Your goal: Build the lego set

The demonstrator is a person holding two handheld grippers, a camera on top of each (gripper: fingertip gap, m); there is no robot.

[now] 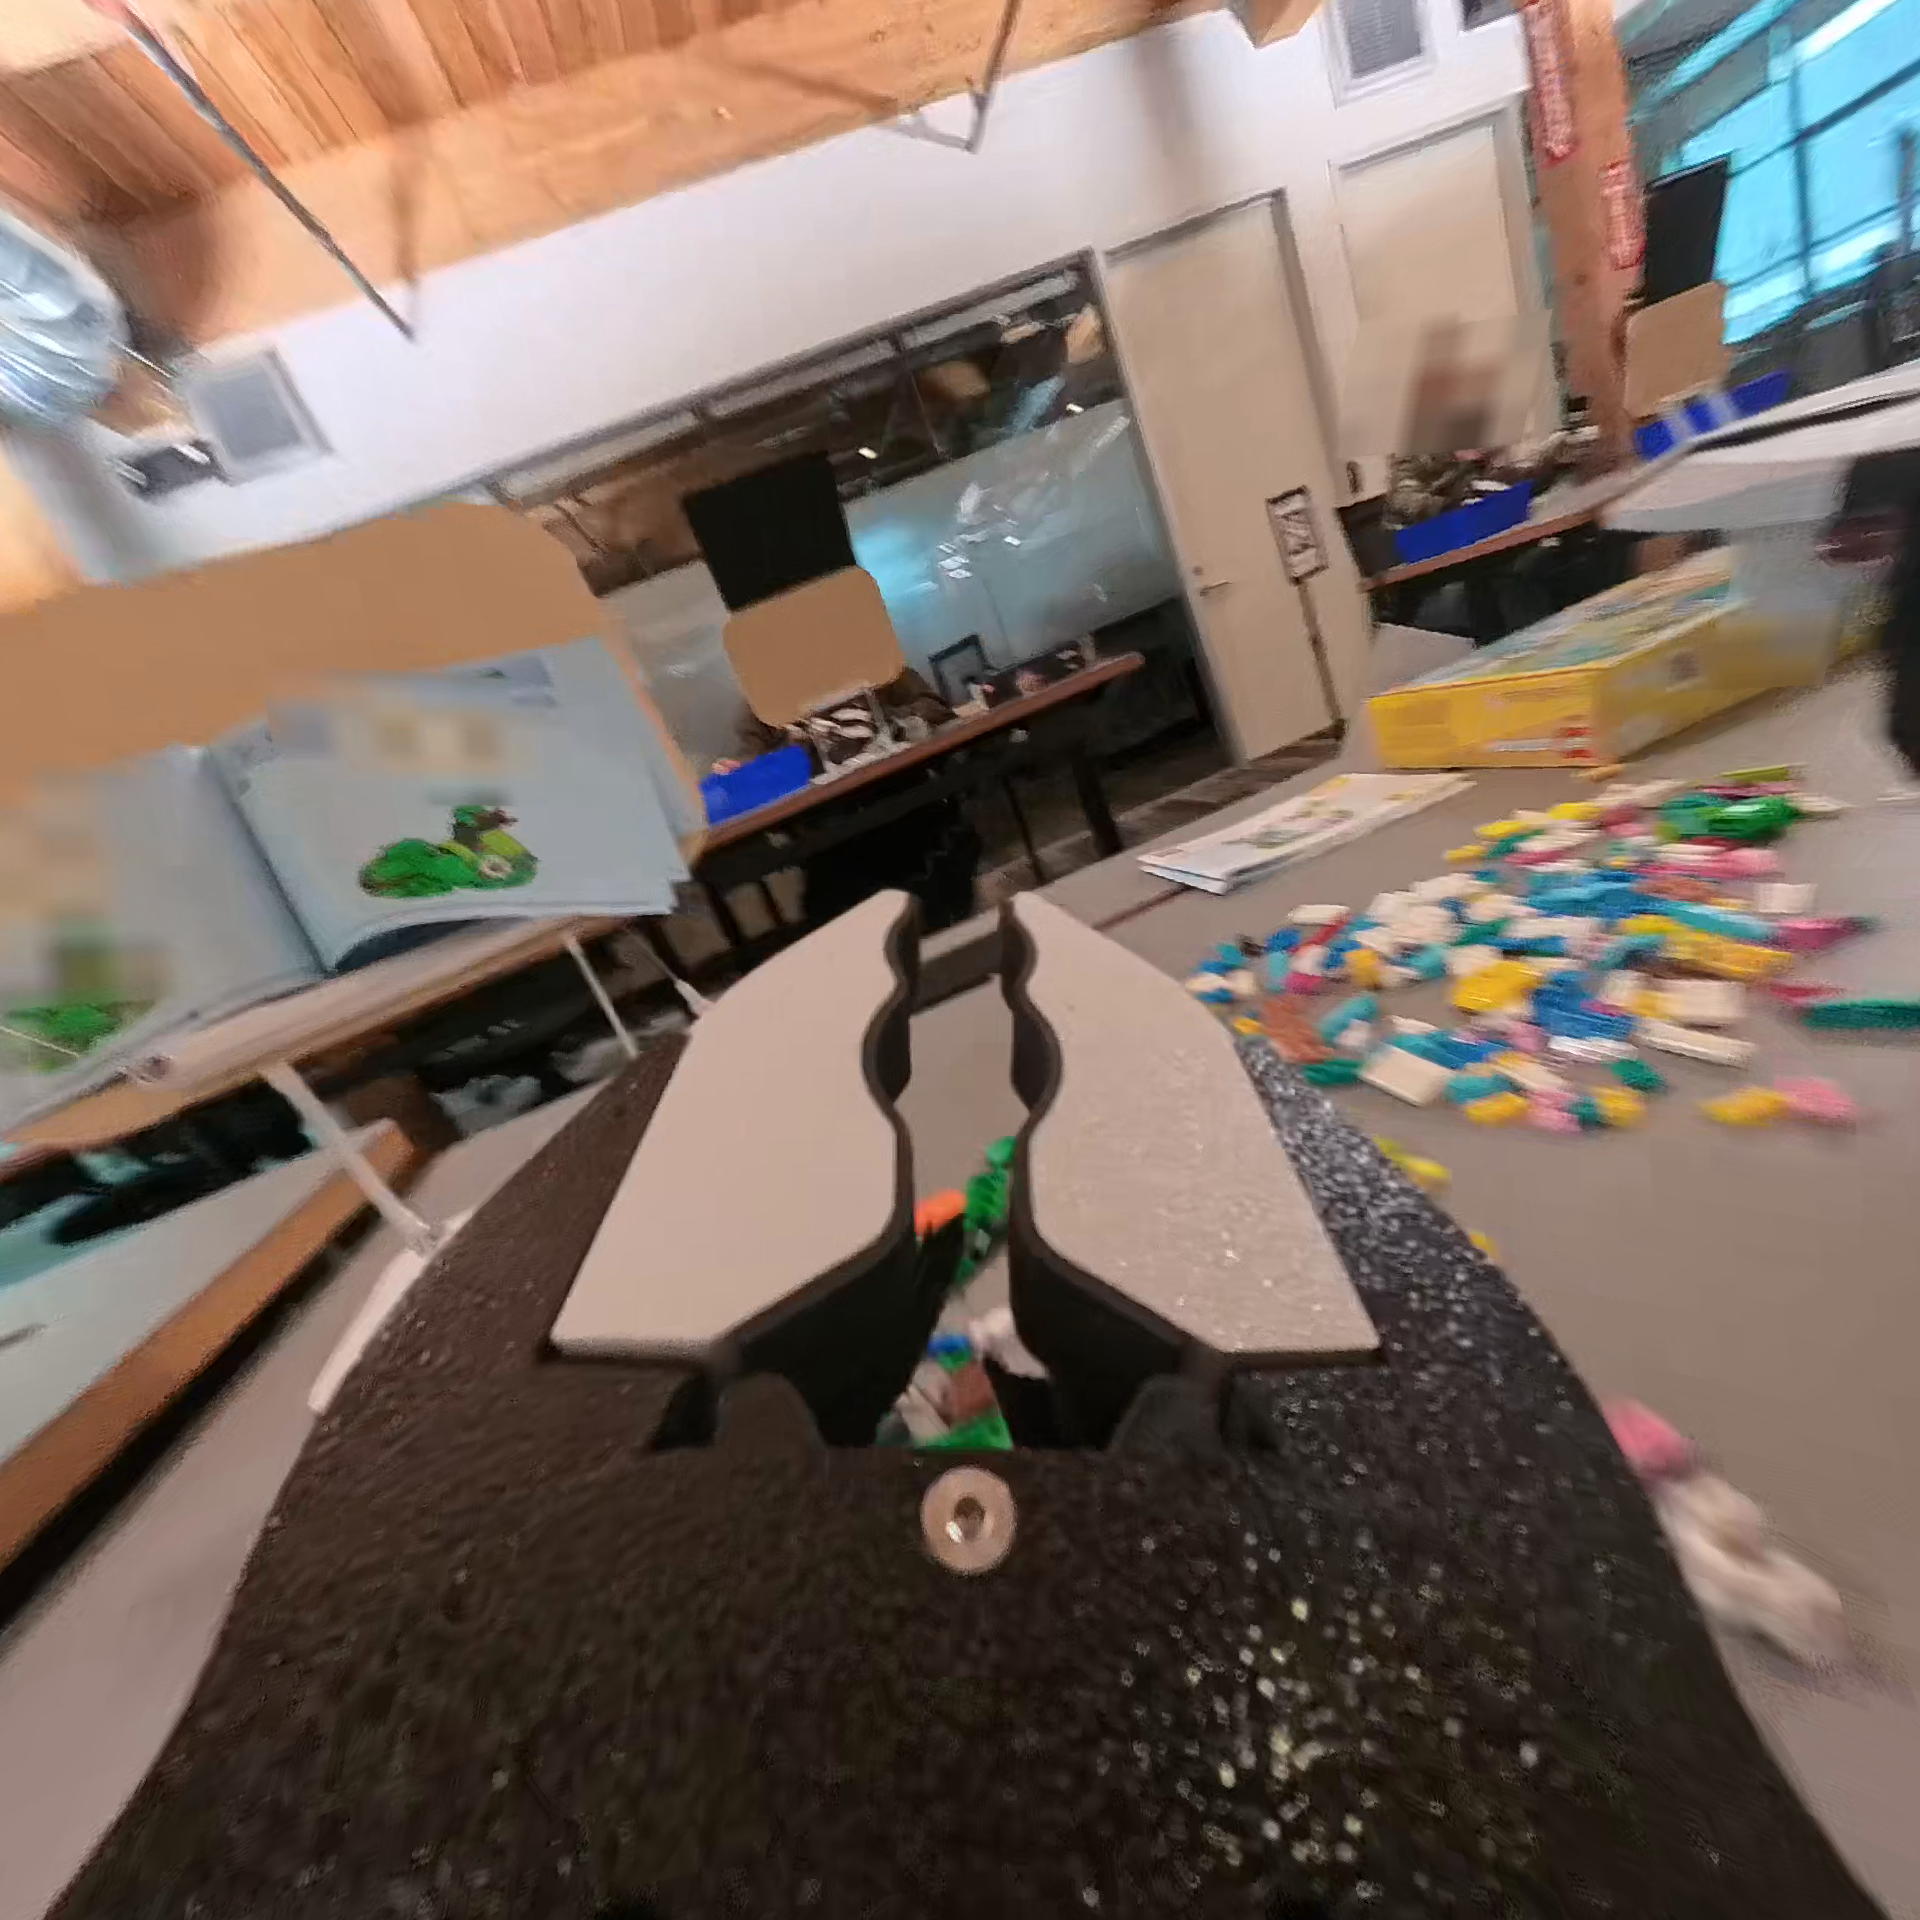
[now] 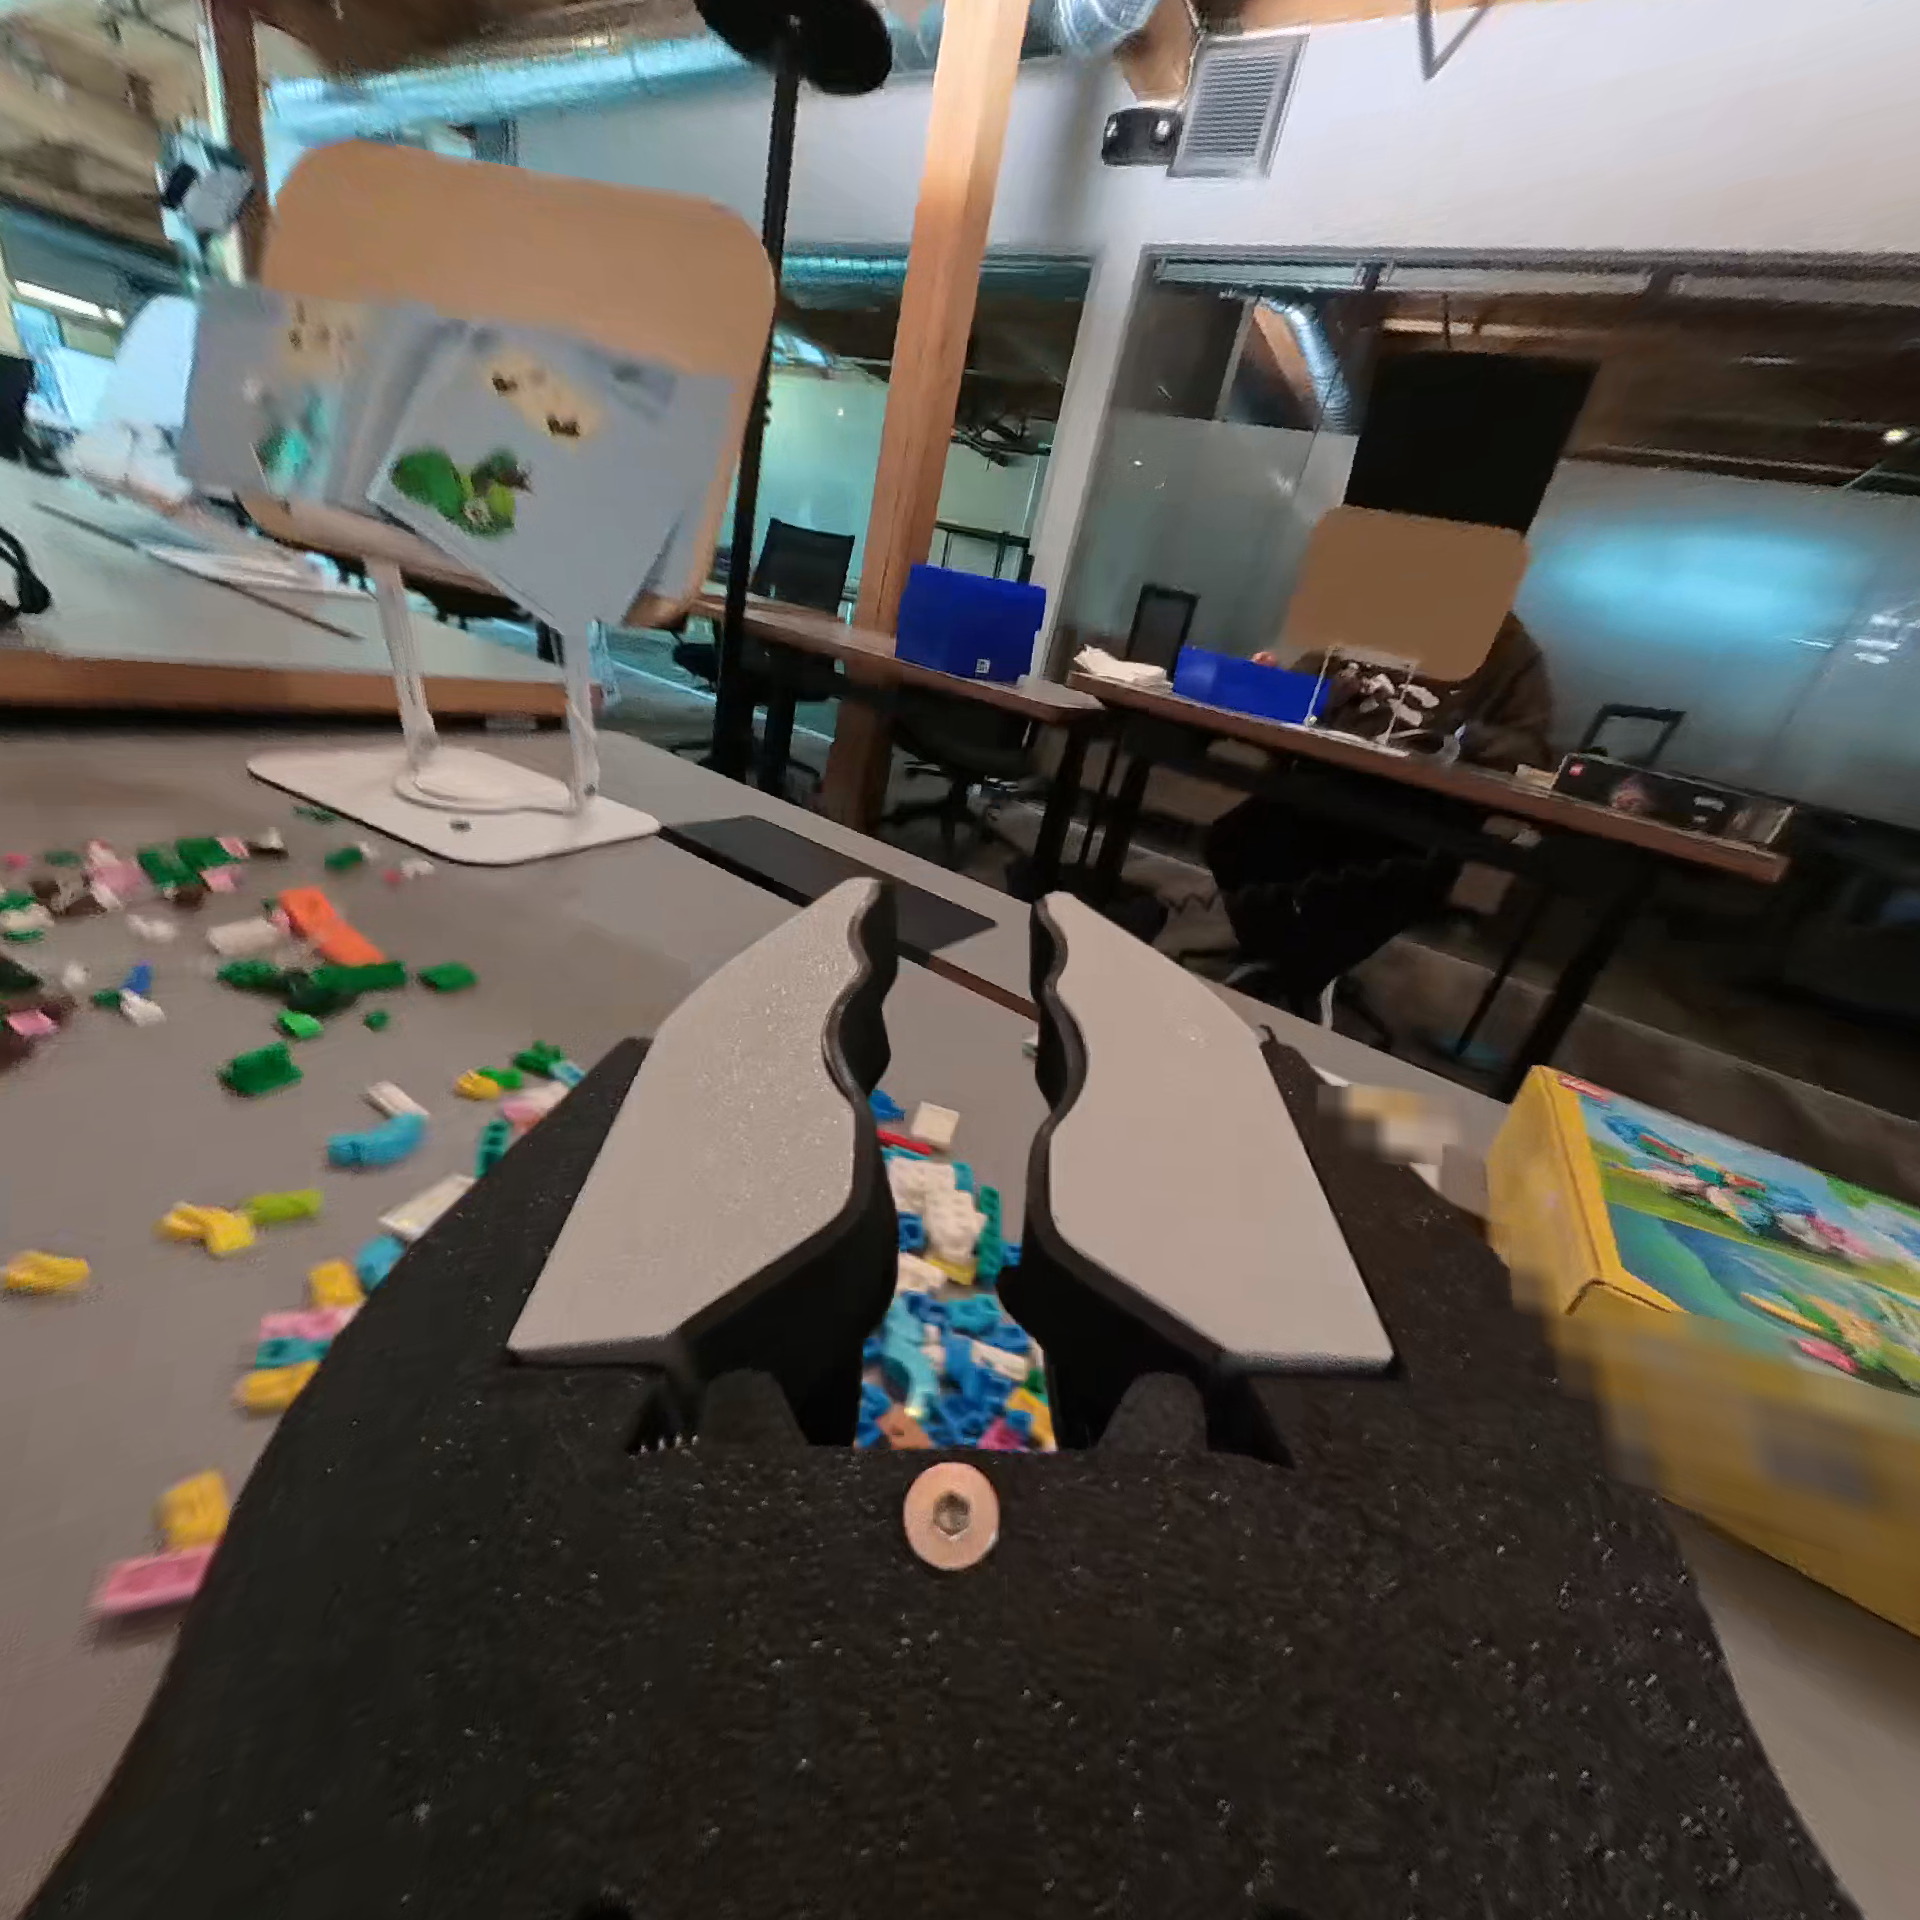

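My left gripper (image 1: pixel 958 920) has its jaws nearly together. A small green and orange lego assembly (image 1: pixel 977 1205) sits sharp between the pads and fills the gap, so it looks pinched there. My right gripper (image 2: pixel 961 914) is open and empty, hovering over a pile of blue, white and yellow bricks (image 2: pixel 945 1299). The same mixed pile (image 1: pixel 1558 966) shows at the right in the left wrist view. Loose green bricks (image 2: pixel 312 982) and an orange piece (image 2: pixel 327 925) lie to the left. An open instruction booklet (image 2: pixel 499 457) on a stand shows a green model; it also shows in the left wrist view (image 1: pixel 416 810).
The yellow set box (image 2: pixel 1714 1299) lies on the grey table (image 1: pixel 1558 1351) at the right; it also shows far off in the left wrist view (image 1: pixel 1558 696). A flat booklet (image 1: pixel 1299 826) lies near the table's far edge. The stand's white base (image 2: pixel 457 795) is at back left. A person sits at a far desk. The gap from one gripper's tips to the other's is roughly 30 cm.
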